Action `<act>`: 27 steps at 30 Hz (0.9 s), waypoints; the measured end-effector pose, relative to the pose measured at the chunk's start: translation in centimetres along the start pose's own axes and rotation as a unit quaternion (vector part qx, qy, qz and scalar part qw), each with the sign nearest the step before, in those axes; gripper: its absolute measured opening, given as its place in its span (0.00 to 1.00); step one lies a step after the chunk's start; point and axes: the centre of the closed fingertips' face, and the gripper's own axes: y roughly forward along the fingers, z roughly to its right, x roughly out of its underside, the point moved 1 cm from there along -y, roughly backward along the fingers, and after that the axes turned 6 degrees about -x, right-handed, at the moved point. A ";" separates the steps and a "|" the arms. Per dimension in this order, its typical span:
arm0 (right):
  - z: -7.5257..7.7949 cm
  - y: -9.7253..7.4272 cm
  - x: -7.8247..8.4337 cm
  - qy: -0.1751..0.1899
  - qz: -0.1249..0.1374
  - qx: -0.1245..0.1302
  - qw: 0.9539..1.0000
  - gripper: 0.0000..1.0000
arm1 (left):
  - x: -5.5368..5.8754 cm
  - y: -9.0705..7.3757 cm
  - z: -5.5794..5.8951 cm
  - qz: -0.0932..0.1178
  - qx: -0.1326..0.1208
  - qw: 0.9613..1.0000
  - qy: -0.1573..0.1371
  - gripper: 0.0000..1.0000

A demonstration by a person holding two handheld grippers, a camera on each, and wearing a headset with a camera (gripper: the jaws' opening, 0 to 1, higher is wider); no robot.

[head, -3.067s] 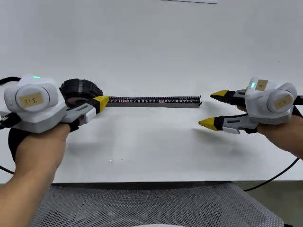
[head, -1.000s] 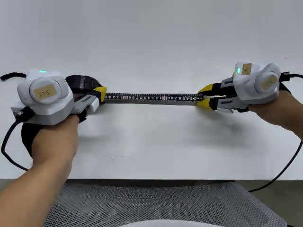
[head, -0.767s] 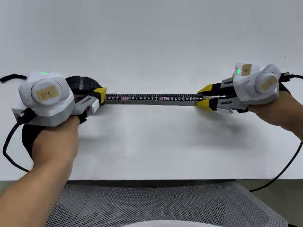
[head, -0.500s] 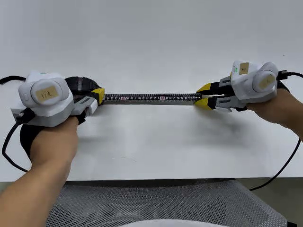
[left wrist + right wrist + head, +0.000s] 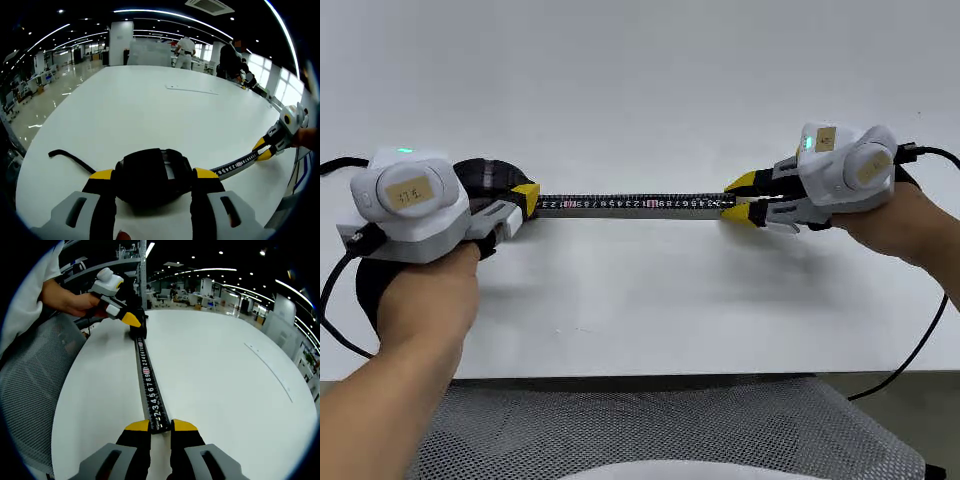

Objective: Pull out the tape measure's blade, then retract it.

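I hold a two-jaw claw in each hand over a smooth, matte white table (image 5: pixel 650 90).

My left claw (image 5: pixel 154 175) has pale grey plastic jaws with black pads and bright yellow tips. The jaws stand wide apart and clasp the tape measure case (image 5: pixel 488 176) from both sides. The case is a chunky, rounded black shell with a ribbed, rubbery-looking surface. It sits at the left of the table, and as far as I can tell it rests on the tabletop. My left hand (image 5: pixel 420 300) wraps the grey handle behind it.

The blade (image 5: pixel 630 203) is pulled out of the case. It is a thin, flat, dark strip printed with small white numbers and a few red marks. It runs straight across the table from the case towards my right side, low over the white surface. I cannot tell whether it touches the table along its length.

My right claw (image 5: pixel 160 426) has the same grey, black and yellow build. Its jaws are almost together, with only a narrow gap, and they pinch the free end of the blade between the yellow tips. My right hand (image 5: pixel 885 222) grips its handle.

A thin black cable (image 5: pixel 70 156) curves on the table beside the case. A grey mesh chair seat (image 5: pixel 650 430) shows below the table's near edge.
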 end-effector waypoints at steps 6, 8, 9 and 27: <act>0.0 0.1 -0.4 0.000 0.005 -0.003 1.000 0.10 | 0.0 0.0 0.0 -0.001 0.003 1.000 -0.003 0.54; 0.0 0.2 -0.4 0.000 0.004 -0.003 1.000 0.10 | -0.1 0.0 0.0 0.000 0.003 1.000 -0.004 0.55; 0.1 0.2 -0.4 0.001 0.004 -0.003 1.000 0.10 | -0.1 0.0 0.0 0.001 0.003 1.000 -0.004 0.55; 0.0 1.4 -2.1 -0.007 0.010 -0.017 1.000 0.10 | 0.0 -0.1 -0.2 0.000 0.012 1.000 -0.021 0.55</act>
